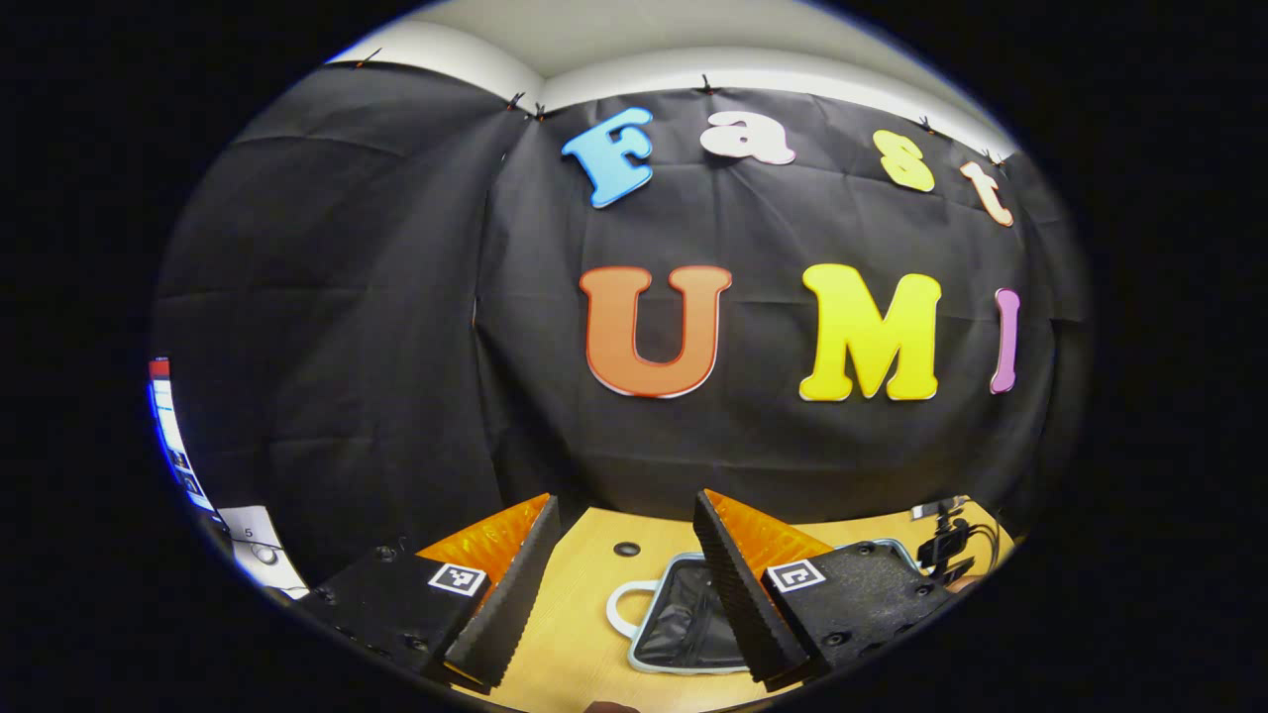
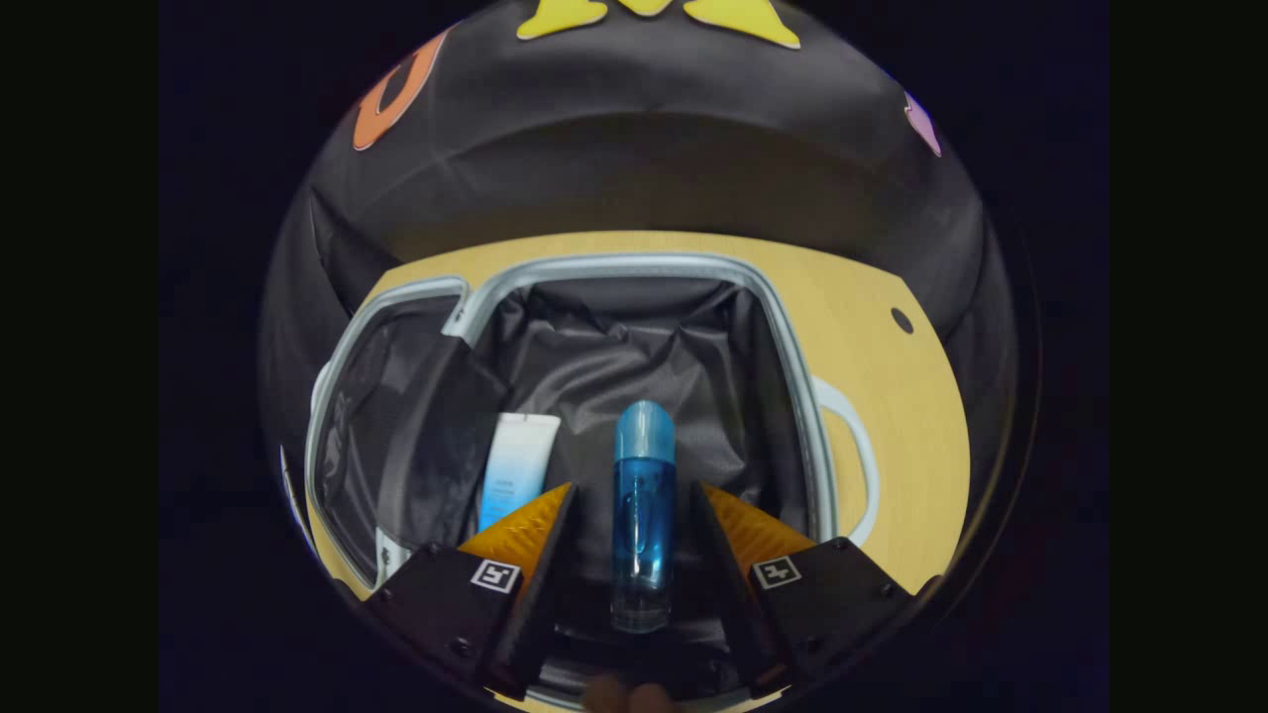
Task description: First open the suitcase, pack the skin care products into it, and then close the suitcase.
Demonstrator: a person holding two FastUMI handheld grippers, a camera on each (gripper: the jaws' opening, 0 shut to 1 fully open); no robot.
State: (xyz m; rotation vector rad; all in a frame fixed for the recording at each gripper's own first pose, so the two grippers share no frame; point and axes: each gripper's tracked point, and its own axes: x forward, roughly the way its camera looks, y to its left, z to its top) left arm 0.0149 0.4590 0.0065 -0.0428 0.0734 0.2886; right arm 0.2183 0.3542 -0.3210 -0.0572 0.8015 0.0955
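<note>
The right claw hangs over the open suitcase, its fingers spread apart. Between them lies a blue bottle, running lengthwise away from the claw with its rounded cap at the far end; neither finger presses on it, and a gap shows on each side. The bottle rests on the dark lining of the suitcase's main compartment. Just beyond the claw's left finger lies a white-and-blue tube, beside the bottle on the same lining. Further left, the suitcase's lid half lies open with a mesh pocket. The suitcase sits on the wooden tabletop, its white handle off to the claw's right.

The left claw is held higher, fingers apart and holding nothing. Ahead of it and below, between its fingers, sits the suitcase with its dark lining.
</note>
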